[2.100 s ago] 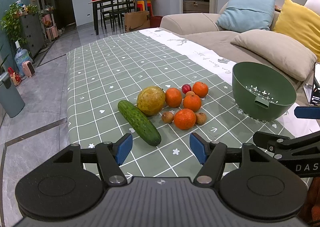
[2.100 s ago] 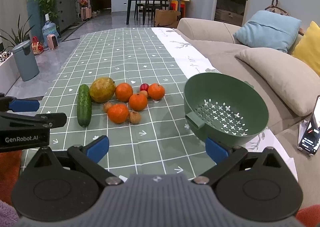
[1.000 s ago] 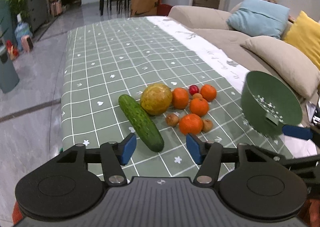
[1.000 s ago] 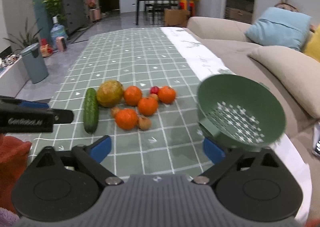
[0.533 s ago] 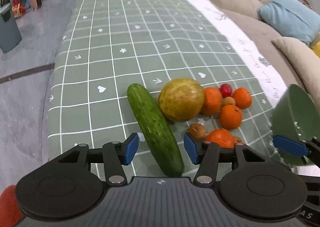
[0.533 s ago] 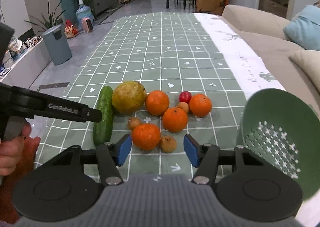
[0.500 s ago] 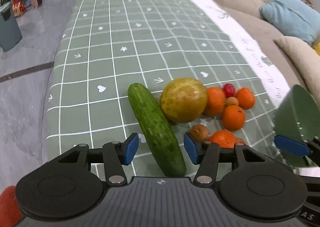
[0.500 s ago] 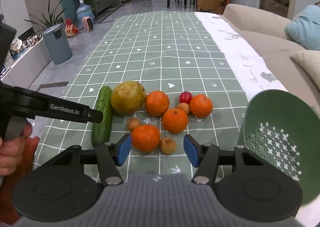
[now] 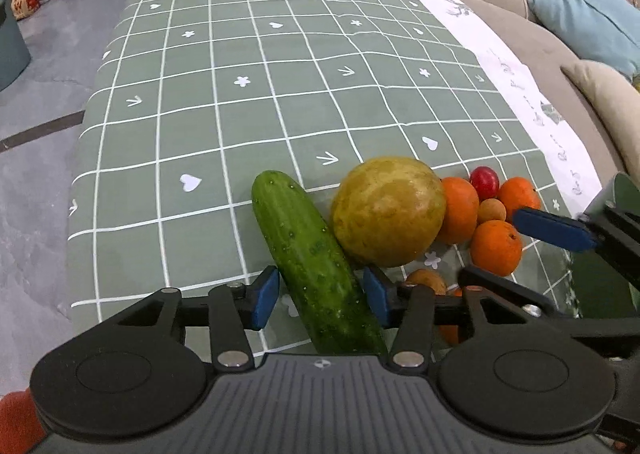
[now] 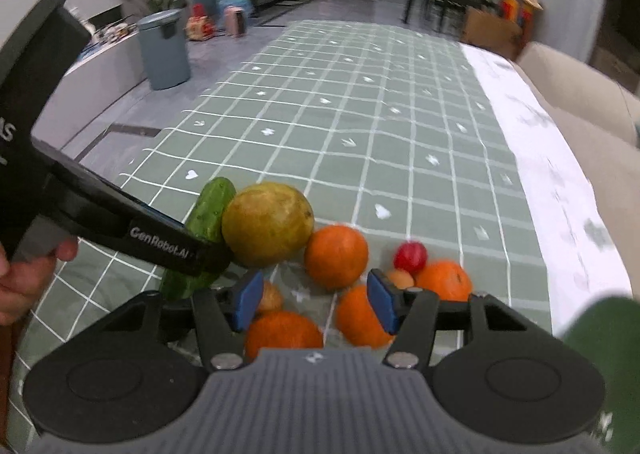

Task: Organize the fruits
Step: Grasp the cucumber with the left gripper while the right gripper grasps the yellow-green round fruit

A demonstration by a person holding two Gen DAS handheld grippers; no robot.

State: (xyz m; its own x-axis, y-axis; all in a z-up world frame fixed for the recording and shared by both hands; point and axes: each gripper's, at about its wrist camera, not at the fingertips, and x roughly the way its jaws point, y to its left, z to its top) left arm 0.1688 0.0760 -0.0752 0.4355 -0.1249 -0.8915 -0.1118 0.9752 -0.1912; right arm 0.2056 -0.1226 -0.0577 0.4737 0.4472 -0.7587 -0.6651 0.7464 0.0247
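Green and lying lengthwise, the cucumber (image 9: 312,258) sits between the blue pads of the left gripper (image 9: 320,296), its near half running down between them and out of sight under the gripper body. The jaws are closing; the right pad (image 9: 374,296) looks to be at the cucumber's skin, while a sliver of cloth shows between the cucumber and the left pad (image 9: 264,296), so there is no firm grip. Just right of the cucumber and touching it lies the melon (image 9: 388,211), with oranges (image 9: 496,248) and a small red fruit (image 9: 484,181) beyond the melon.

Further right of the cucumber, the right gripper (image 10: 314,304) hangs over the oranges, jaws parted and holding nothing; one orange (image 10: 282,332) lies below its left pad and another (image 10: 360,322) by its right pad. Whether either is touched is unclear. A hand (image 10: 28,278) holds the left gripper's handle, left of the cucumber. All rest on the checked cloth (image 9: 240,113).
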